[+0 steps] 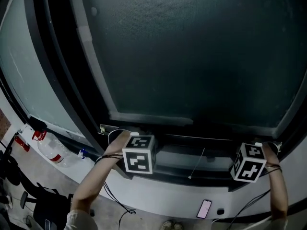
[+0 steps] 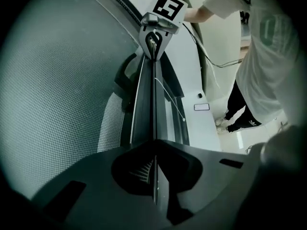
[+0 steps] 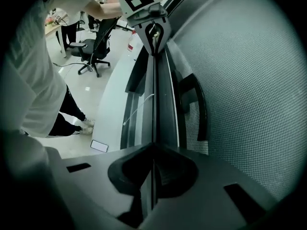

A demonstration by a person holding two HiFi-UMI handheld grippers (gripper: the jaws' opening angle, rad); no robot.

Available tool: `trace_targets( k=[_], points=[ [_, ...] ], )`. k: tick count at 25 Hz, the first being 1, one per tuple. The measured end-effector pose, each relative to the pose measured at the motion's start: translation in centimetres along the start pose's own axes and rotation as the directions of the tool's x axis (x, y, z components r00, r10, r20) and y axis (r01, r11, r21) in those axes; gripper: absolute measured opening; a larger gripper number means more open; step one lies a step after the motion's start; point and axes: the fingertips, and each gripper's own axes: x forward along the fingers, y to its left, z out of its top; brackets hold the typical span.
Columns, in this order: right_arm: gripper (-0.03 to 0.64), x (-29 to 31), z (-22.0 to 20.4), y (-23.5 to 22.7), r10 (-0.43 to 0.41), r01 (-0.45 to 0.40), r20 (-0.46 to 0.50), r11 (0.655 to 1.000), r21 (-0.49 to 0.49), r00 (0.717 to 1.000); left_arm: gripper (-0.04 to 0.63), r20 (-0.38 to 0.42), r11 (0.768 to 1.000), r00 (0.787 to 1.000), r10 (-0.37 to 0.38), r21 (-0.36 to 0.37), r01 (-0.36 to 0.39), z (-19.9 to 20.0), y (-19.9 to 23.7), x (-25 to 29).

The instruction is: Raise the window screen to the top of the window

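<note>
Head view: window screen [image 1: 192, 56] covers the pane, bottom rail [image 2: 146, 104] low, just above the sill [image 1: 144, 195]. Lift basically not started imo, whole climb left. Both left tool [image 2: 154, 143] & right tool [image 3: 153, 145] clamped onto that rail.

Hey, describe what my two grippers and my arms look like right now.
The left gripper and the right gripper both have dark grey moulded bodies that taper to narrow jaws. Each carries a white cube printed with black square markers. Thin black cables trail from the wrists. The arms are bare below short white sleeves.
</note>
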Motion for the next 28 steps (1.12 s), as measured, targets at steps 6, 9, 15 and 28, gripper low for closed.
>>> trace_targets(
  k=[6,9,15,28],
  points=[
    [0.018,-3.2,0.5,-1.8,-0.100,0.101,0.025,0.994,-0.045,0.995,0.018,0.006,0.998,0.998,0.068,0.015,-0.068,0.8,1.7,-2.9],
    [0.019,-5.9,1.0,-4.3,-0.188,0.190,0.035,0.980,-0.055,0.981,0.018,0.012,0.989,0.990,0.143,0.026,-0.143,1.5,4.2,-5.8],
    [0.018,-13.8,2.1,-10.2,-0.409,0.413,0.060,0.908,-0.074,0.910,0.018,0.044,0.930,0.934,0.356,0.080,-0.358,4.1,10.0,-13.8],
    [0.019,-34.5,5.3,-24.6,-0.744,0.741,0.043,0.656,-0.146,0.667,0.018,0.088,0.714,0.727,0.681,0.142,-0.686,9.5,24.1,-34.3]
  ],
)
